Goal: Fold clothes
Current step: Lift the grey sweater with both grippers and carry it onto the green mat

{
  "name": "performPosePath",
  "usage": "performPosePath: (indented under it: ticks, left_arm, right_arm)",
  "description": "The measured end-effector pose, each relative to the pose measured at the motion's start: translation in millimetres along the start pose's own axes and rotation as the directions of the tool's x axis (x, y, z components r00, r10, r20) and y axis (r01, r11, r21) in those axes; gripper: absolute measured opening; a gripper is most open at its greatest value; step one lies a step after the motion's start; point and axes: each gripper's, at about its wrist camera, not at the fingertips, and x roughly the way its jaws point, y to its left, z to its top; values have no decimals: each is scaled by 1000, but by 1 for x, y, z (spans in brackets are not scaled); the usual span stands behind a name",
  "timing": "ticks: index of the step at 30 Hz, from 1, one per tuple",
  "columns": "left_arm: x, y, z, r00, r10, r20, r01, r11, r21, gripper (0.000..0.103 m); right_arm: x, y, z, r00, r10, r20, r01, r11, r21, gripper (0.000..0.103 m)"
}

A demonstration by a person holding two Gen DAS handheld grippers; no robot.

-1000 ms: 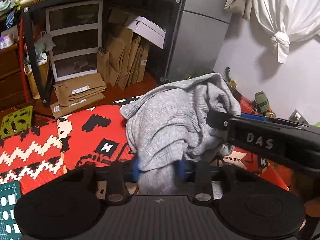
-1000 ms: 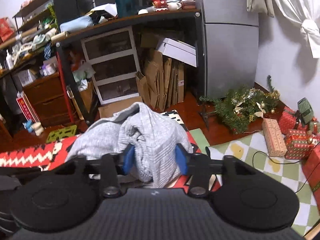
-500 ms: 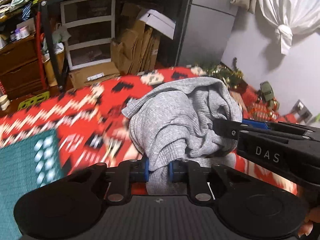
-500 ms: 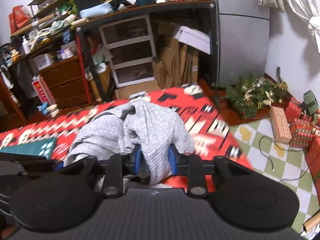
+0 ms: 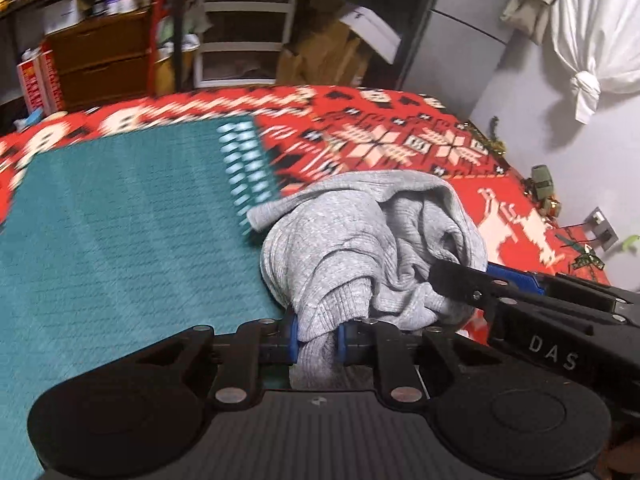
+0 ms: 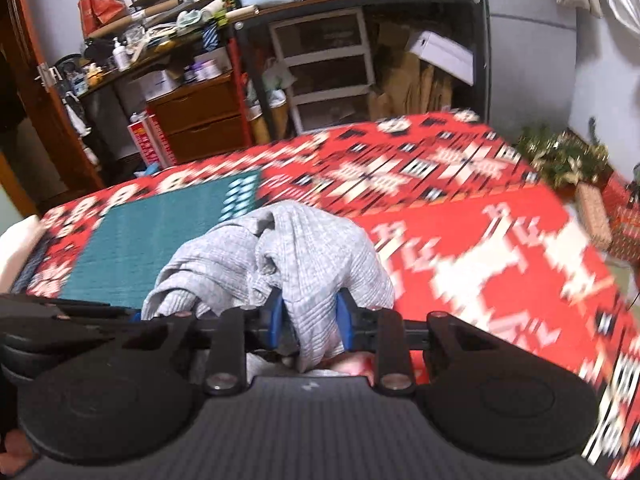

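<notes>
Grey knit garment hangs bunched between my two tools, above the red patterned blanket; left hand-held gripper and right hand-held gripper both clamp it, close together, teal mat far left.
</notes>
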Motion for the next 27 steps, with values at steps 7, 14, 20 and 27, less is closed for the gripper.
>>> performPosePath:
  ticks: [7,14,20,27]
  left_arm:
    - [-48,38,-53,998,59,0,-59,997,-46,16]
    - [-98,89,-93,994,105,22,-102,989,-109,16]
    - [-125,124,-112,982,174,67,-162,975,-153,16]
    - [-127,139,-115,987,143,69,-129,976,-178,18]
  right_arm:
    - [-25,62,-31,996,63,-68,-68,996,-64,30]
    - [-43,119,-58,983,137,-120,-155,975,-157,30]
    - [-57,141,-77,976,171,-135,-198,955,-220,30]
    - [-79,136,-86,974,194,-121,-216,953,-212,36]
